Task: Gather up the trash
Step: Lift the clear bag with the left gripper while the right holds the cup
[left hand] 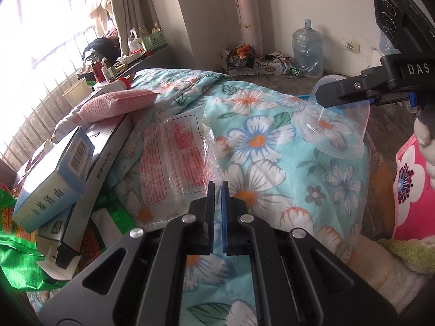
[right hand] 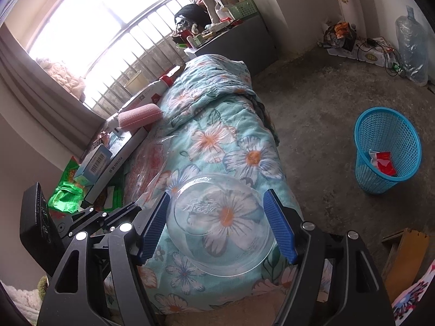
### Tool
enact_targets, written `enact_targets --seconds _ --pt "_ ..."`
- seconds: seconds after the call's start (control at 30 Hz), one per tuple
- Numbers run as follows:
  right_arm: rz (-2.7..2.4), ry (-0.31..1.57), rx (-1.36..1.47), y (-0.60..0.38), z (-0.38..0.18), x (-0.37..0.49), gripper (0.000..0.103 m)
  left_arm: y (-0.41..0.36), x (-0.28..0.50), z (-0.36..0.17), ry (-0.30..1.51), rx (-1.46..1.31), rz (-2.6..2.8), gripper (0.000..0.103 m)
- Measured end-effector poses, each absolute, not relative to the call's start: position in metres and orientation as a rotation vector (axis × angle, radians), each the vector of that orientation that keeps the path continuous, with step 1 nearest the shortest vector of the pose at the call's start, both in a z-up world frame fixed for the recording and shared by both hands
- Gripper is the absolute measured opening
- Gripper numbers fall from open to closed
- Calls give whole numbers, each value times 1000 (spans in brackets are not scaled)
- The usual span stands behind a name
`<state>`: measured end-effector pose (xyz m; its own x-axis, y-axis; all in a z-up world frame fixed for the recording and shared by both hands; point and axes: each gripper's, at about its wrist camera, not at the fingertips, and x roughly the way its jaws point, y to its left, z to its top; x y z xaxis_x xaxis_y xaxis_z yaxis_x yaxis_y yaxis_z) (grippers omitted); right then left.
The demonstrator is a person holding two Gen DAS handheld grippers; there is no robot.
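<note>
A clear plastic cup (right hand: 220,224) sits between the wide-apart blue pads of my right gripper (right hand: 217,225), over the floral quilt (right hand: 217,125). In the left wrist view the right gripper (left hand: 330,95) holds the cup (left hand: 334,130) above the quilt's right side. My left gripper (left hand: 216,190) is shut and empty, its tips at the near edge of a clear plastic wrapper with red print (left hand: 174,157) lying on the quilt (left hand: 272,141). A blue mesh bin (right hand: 387,149) stands on the floor to the right, with red trash inside.
Boxes (left hand: 54,174) and green packets (left hand: 16,258) are stacked left of the wrapper, with a pink pouch (left hand: 117,103) behind. A cluttered desk (right hand: 231,35) stands by the window. A water jug (left hand: 307,49) and floor clutter stand by the far wall.
</note>
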<state>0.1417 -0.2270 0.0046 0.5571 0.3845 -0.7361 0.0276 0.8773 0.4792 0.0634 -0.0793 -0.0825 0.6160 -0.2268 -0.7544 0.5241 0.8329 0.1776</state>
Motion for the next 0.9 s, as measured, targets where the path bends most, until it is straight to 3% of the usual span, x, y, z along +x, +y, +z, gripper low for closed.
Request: enact_targets --seconds 0.9 --pt "183 954 430 -219 17 141 69 -72 71 -79 804 310 -434 2"
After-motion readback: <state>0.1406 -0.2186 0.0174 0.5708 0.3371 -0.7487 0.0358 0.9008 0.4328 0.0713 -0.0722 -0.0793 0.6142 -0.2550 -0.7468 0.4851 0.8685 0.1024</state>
